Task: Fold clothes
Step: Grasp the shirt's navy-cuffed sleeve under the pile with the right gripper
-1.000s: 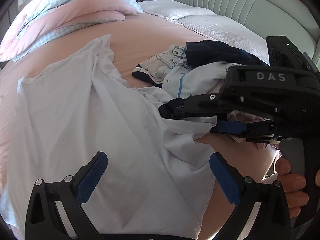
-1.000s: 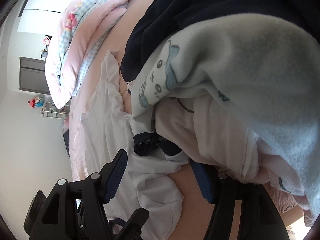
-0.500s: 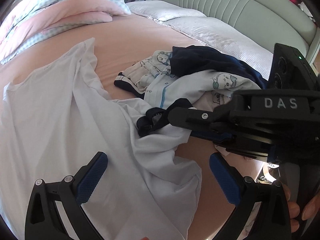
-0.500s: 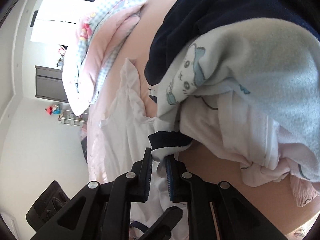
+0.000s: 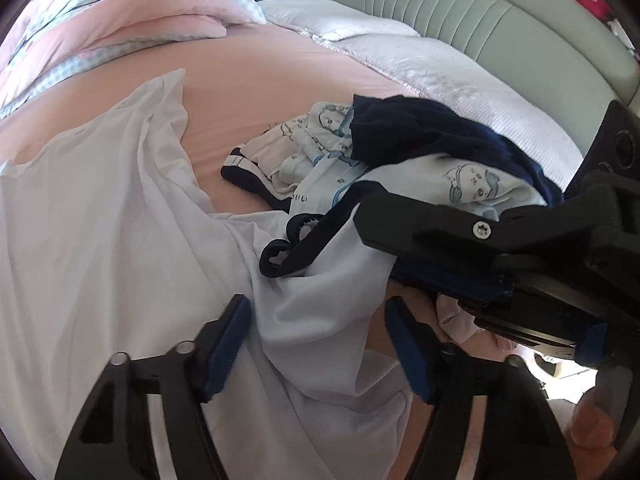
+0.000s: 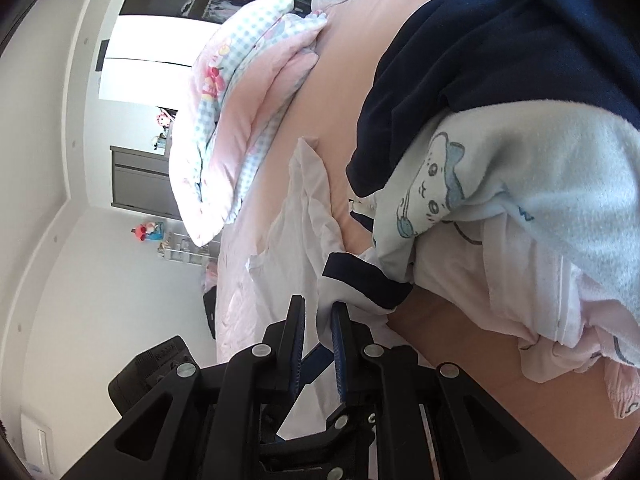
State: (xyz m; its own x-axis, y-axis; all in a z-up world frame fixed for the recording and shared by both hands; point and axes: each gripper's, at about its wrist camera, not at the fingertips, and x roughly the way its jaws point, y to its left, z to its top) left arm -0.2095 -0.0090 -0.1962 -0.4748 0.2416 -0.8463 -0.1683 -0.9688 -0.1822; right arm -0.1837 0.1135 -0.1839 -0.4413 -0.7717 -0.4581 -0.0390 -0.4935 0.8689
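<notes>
The left wrist view looks steeply down, close over the white shirt [image 5: 120,240]. The right wrist view, rolled sideways, looks nearly level. Both show the clothes pile [image 5: 400,168] at two o'clock.

A home bedroom: pink-sheeted bed [image 5: 280,80], pillows [image 5: 460,76], padded headboard [image 5: 480,12].

Left hand-held gripper [image 5: 316,340] jaws closing, right hand-held gripper [image 6: 318,330] clamped, angled downward
</notes>
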